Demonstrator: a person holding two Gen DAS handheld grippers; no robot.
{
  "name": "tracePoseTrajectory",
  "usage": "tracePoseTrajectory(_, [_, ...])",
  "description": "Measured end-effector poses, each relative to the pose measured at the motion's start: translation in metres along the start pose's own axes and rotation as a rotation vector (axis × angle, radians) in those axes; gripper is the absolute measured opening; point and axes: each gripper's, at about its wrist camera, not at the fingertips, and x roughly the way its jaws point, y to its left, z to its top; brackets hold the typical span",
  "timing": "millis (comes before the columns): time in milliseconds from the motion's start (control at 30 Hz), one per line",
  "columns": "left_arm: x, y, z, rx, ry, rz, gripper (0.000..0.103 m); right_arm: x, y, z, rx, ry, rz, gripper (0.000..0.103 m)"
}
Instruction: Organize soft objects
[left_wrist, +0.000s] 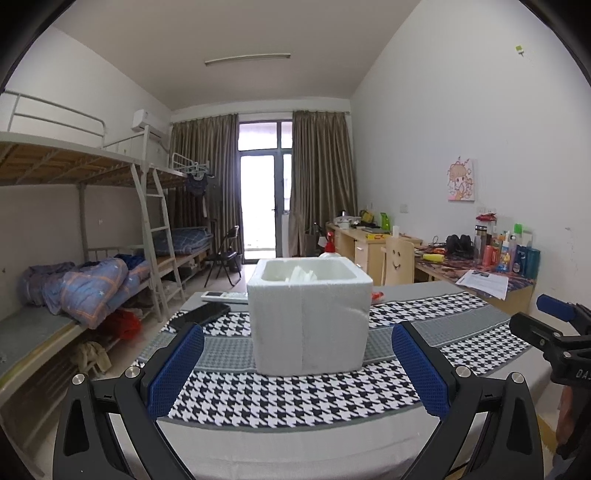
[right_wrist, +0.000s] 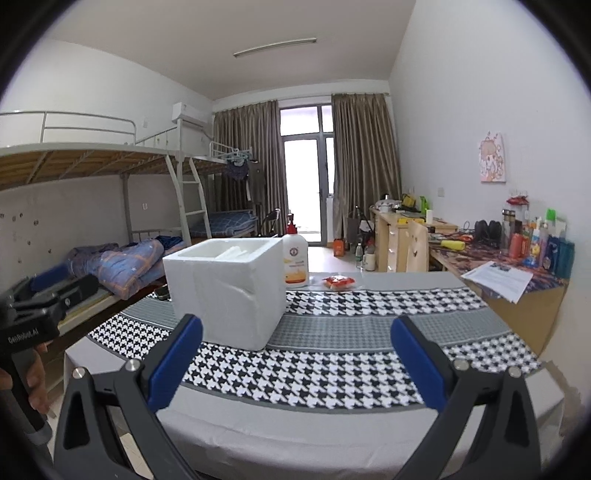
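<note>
1. Left wrist view: the left claw (left_wrist: 297, 363) has its blue pads spread wide with nothing between them. It hovers low over the houndstooth cloth (left_wrist: 295, 398) on the tabletop (left_wrist: 295, 450), aimed at the white foam box (left_wrist: 308, 314) at 12 o'clock.

2. In the right wrist view, the right claw (right_wrist: 295, 362) is likewise spread wide and empty. From here the box sits at about 11 o'clock, and the left claw's body shows at 9 o'clock.

3. Inside the foam box a white soft item (left_wrist: 303, 275) already shows above the rim. What it is I cannot tell.

4. The likeliest thing still to be sorted is the small red-and-white packet (right_wrist: 338, 282). It lies on the cloth at roughly 1 o'clock from the right claw, just beside the lotion bottle (right_wrist: 295, 258), which stands behind the box's right corner.

5. To do this step well, I judge the right claw should take the packet. It has the clear line, since the box hides most of the packet from the left.

6. Approach low and flat, close gently on the packet's middle, and keep clear of the bottle, which could tip.

7. The left claw can steady the light box. A phone (left_wrist: 201, 314) and a remote (left_wrist: 223, 295) lie at its 10 o'clock.
</note>
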Motion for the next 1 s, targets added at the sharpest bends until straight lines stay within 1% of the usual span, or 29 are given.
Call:
tracePoseTrajectory(167, [-0.006, 0.005, -0.011, -0.024, -0.005, 0.018, 0.102, -0.006, 0.008, -0.009, -0.021, -0.013, -0.019, 0.103])
tracePoseTrajectory(267, [-0.009, 0.006, -0.016, -0.042, -0.006, 0.020, 0.102, -0.007, 0.010, -0.015, -0.025, -0.006, -0.015, 0.103])
tracePoseTrajectory(467, [-0.012, 0.003, -0.023, -0.063, 0.022, 0.000, 0.102, -0.011, 0.012, -0.025, -0.017, 0.003, -0.012, 0.103])
tracePoseTrajectory(633, [-0.022, -0.006, -0.022, -0.040, 0.017, 0.004, 0.102, -0.018, 0.012, -0.025, -0.013, -0.007, -0.010, 0.103])
tracePoseTrajectory(800, [-0.030, -0.007, -0.025, -0.048, -0.003, 0.010, 0.102, -0.022, 0.016, -0.024, -0.020, -0.034, -0.008, 0.103])
tracePoseTrajectory(900, [-0.035, -0.007, -0.033, -0.056, -0.023, 0.023, 0.102, -0.024, 0.018, -0.033, -0.029, -0.048, -0.008, 0.103])
tracePoseTrajectory(1000, [-0.036, -0.010, -0.040, -0.048, -0.026, 0.027, 0.102, -0.022, 0.020, -0.039, -0.044, -0.046, -0.020, 0.103])
